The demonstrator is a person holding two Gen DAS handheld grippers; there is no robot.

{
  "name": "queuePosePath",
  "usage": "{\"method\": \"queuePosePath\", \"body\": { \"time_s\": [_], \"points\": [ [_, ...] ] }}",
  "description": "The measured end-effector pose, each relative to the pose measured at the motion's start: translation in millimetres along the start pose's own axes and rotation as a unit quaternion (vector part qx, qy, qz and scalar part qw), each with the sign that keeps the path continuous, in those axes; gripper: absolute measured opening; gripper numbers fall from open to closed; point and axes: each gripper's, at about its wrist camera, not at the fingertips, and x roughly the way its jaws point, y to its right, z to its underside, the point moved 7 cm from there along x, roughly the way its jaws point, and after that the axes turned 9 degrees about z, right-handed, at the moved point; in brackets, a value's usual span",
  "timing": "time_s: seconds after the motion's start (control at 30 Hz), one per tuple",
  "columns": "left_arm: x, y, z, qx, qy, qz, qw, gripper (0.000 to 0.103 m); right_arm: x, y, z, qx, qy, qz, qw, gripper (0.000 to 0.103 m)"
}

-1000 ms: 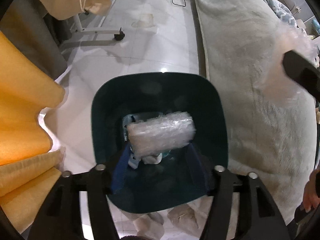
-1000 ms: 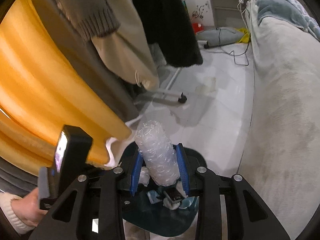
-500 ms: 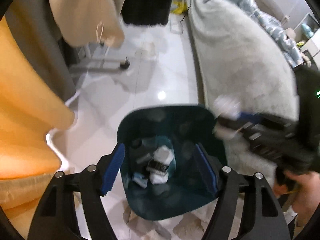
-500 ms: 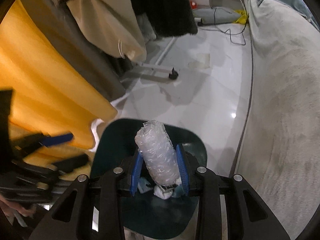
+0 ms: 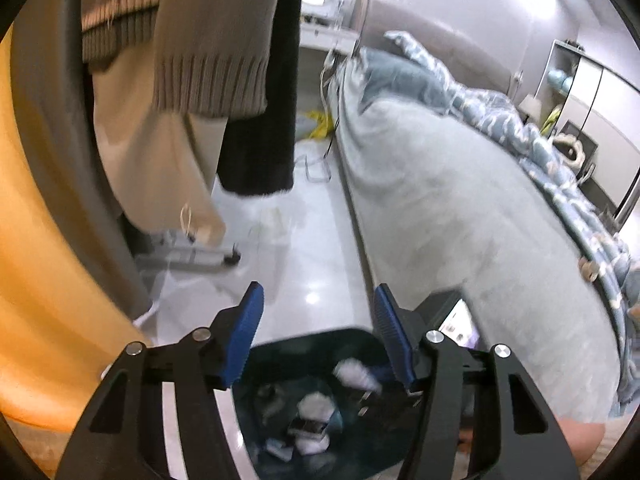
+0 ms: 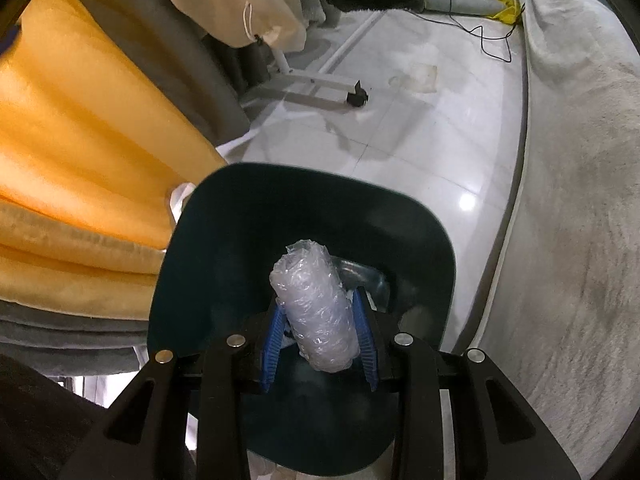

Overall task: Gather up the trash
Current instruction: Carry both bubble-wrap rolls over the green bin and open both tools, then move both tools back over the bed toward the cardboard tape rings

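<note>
In the right wrist view my right gripper is shut on a roll of clear bubble wrap, pointing steeply down over the mouth of a dark teal bin. In the left wrist view my left gripper hangs higher above the same bin. Its blue pads are apart with nothing between them, and the jaws are closing. White crumpled trash lies at the bin's bottom. The black body of the other hand-held tool, with a lit screen, shows over the bin's right rim.
An orange curtain hangs close on the bin's left. A bed under a grey blanket runs along the right. A white clothes-rack base with a wheel stands on the tiled floor beyond, clothes hang above, and cables trail farther back.
The flat bubble wrap piece in front of my left gripper has gone from view. That gripper rose, tilted up and narrowed. My right gripper came down over the bin with the roll.
</note>
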Motion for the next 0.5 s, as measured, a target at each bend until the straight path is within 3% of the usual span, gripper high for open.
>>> {"method": "queuePosePath", "body": {
  "time_s": [0.17,0.23,0.27,0.3,0.5],
  "points": [
    [-2,17,-21,0.002,0.042,0.008,0.9991,0.059,4,-10,14,-0.023,-0.017,0.004,1.000,0.036],
    [-1,22,-27,0.000,0.051,0.008,0.9987,0.059,2,-12,17,-0.030,-0.018,0.003,0.999,0.049],
    [2,25,-31,-0.002,0.052,0.009,0.9986,0.059,0,-13,18,-0.031,-0.016,0.004,0.999,0.063],
    [4,27,-33,-0.004,0.054,0.008,0.9985,0.059,-4,-14,20,-0.033,-0.011,0.002,0.999,0.067],
    [11,40,-49,-0.008,0.074,0.007,0.9972,0.059,-25,-9,25,-0.034,0.006,-0.008,0.999,0.067]
  ]
}}
